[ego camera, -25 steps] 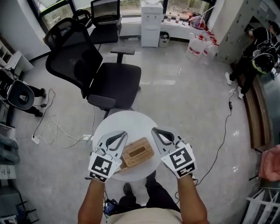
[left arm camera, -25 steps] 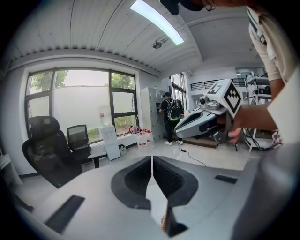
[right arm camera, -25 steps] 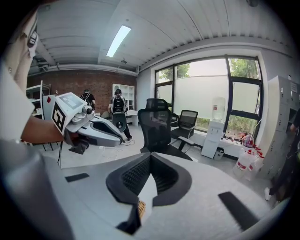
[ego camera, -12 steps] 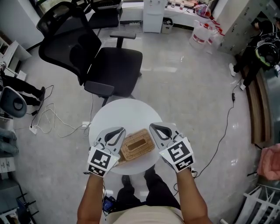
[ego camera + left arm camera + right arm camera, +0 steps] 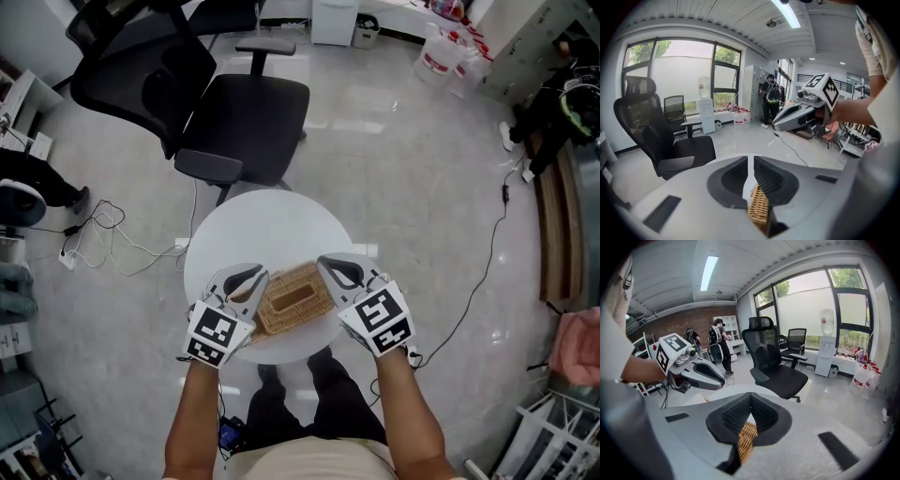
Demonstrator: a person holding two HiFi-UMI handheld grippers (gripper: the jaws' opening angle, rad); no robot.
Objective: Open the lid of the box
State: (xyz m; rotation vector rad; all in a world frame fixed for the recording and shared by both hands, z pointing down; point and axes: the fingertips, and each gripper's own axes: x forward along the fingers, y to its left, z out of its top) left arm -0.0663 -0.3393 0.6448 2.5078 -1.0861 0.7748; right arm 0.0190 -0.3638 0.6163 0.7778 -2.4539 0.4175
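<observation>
Topping the round white table: rectangular wicker box.

One woven box lies on one round white table. Two grippers flank the box, the left gripper at nine o'clock and the right gripper at three o'clock. Two black office chairs show in the left gripper view: a large chair and a small chair at one o'clock from it. One water dispenser stands by the windows. One person with a backpack stands farther off. Two forearms reach in from six o'clock, the left forearm and the right forearm
</observation>
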